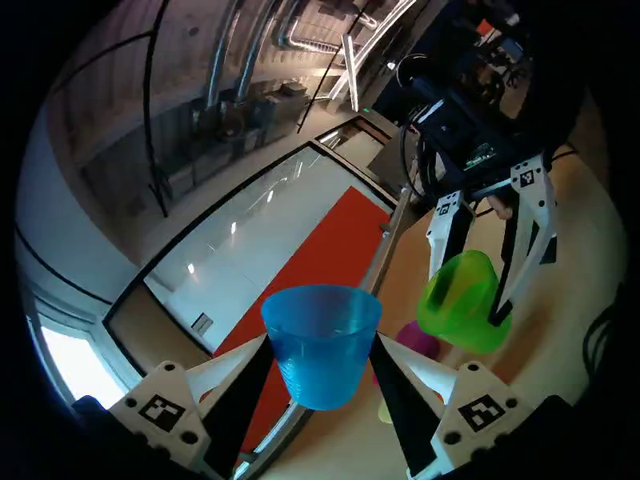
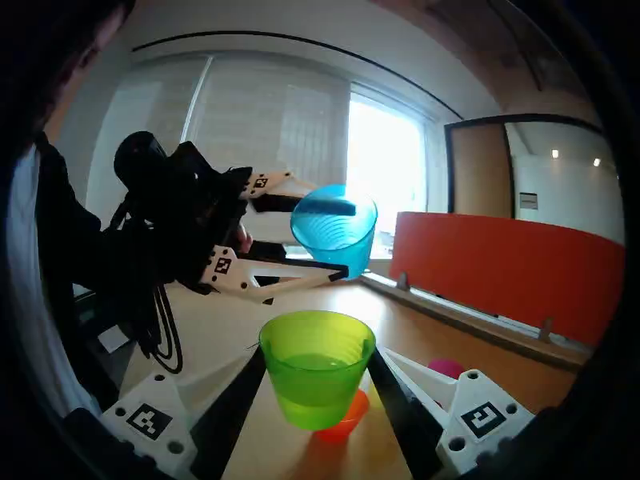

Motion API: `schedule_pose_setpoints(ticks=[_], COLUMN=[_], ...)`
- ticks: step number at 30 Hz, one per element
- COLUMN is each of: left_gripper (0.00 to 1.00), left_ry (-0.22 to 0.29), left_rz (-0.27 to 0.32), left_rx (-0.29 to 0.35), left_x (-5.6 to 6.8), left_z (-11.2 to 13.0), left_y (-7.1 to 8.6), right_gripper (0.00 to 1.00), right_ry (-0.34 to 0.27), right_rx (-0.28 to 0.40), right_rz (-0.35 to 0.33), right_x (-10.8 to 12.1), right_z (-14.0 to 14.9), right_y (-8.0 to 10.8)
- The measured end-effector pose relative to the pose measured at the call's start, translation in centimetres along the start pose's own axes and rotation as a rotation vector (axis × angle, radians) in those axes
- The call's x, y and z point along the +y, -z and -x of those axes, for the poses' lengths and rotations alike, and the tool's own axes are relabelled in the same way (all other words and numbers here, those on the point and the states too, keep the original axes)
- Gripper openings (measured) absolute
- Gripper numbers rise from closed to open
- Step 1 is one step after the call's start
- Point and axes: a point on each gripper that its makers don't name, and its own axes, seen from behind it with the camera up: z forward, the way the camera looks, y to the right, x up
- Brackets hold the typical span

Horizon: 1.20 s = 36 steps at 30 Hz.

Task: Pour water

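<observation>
A blue plastic cup (image 1: 322, 344) is held between the fingers of my left gripper (image 1: 320, 376), which is shut on it. In the right gripper view that blue cup (image 2: 334, 228) hangs tilted in the air, its mouth turned toward the camera, above and behind the green cup. My right gripper (image 2: 316, 388) is shut on a green cup (image 2: 316, 376) that stands upright with liquid in its lower part. From the left gripper view the green cup (image 1: 464, 300) shows tilted to the right of the blue cup, held by the right gripper (image 1: 472, 296).
A wooden table (image 2: 240, 320) lies below both cups. A pink cup (image 2: 446, 369) and an orange cup (image 2: 346, 420) sit on it under the green one. A red divider panel (image 2: 512, 272) runs along the table's far edge. A person's dark sleeve (image 2: 88, 264) is at left.
</observation>
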Motion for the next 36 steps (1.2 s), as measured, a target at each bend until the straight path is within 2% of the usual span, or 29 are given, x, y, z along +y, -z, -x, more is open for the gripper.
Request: schedule_pose_setpoints(ticks=[7, 17, 24, 36], left_gripper=[0.81, 0.81, 0.81, 0.81], left_ry=[0.126, 0.370, 0.468, 0.665], left_rz=[0.008, 0.038, 0.043, 0.054], left_rx=[-0.004, -0.023, -0.061, -0.076], left_x=[0.0, 0.2, 0.5, 0.3], left_z=[0.6, 1.7, 2.7, 3.4], left_y=[0.3, -0.2, -0.5, -0.2], right_gripper=[0.90, 0.90, 0.90, 0.90], right_ry=[0.001, 0.004, 0.005, 0.003], right_rx=[0.005, 0.015, 0.023, 0.035], right_rz=[0.003, 0.010, 0.011, 0.020], right_x=[0.0, 0.1, 0.0, 0.3], right_z=[-0.3, -0.8, -1.1, -1.4], right_y=[0.1, 0.3, 0.5, 0.8])
